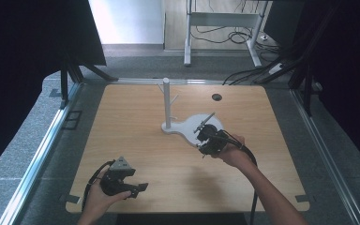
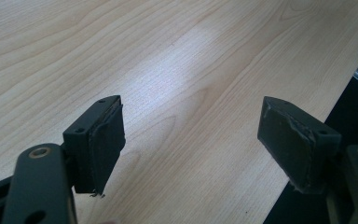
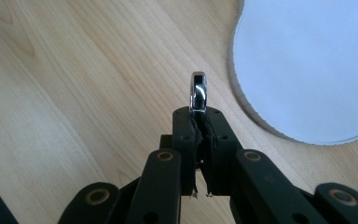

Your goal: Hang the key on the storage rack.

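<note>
The right gripper pinches a metal ring edge-on (long axis along the jaws).

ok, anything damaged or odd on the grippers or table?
Pad lining on the left gripper is frayed and peeling at the fingertips. Right gripper is shut on a shiny metal ring beside the white stand base. Nothing spilled.

I am seeing a slim, shiny chrome utensil sticking out edge-on from my right tongs, hovering just beside the white stand's round base.
</note>
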Available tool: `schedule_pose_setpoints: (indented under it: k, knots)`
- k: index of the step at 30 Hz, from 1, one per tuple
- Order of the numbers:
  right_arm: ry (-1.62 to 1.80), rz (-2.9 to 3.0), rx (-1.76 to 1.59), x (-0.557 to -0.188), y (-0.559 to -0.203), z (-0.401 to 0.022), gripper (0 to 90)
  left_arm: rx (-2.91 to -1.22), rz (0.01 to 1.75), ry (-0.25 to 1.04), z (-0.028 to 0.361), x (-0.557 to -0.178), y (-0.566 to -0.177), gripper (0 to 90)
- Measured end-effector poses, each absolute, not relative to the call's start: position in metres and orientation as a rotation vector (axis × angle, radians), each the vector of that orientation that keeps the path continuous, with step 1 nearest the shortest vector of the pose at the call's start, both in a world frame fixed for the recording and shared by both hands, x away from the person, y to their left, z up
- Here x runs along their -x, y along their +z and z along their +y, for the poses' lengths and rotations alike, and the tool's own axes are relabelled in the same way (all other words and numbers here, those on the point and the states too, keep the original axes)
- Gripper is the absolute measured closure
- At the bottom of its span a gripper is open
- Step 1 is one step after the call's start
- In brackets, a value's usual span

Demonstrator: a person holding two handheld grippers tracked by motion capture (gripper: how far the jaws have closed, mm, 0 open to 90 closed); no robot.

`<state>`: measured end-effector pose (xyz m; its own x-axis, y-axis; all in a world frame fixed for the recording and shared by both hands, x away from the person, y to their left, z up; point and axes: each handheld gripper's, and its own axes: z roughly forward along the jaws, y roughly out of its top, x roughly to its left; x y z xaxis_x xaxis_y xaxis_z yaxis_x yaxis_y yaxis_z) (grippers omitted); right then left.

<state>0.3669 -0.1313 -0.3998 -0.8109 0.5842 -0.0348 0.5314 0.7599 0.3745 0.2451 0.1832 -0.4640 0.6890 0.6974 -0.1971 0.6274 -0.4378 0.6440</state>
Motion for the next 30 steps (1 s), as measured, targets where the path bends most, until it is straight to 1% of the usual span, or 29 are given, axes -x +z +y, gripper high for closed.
schedule_pose_setpoints:
  k: [13, 30]
  knots:
    - [0.515, 2.789, -0.906, -0.379, -0.396, -0.130, 84.1, -2.186, 1.009, 0.124, 0.183, -0.245, -0.464, 23.4]
    - [0.535, 2.767, -0.894, -0.399, -0.385, -0.116, 84.0, -2.195, 1.005, 0.120, 0.182, -0.245, -0.465, 23.4]
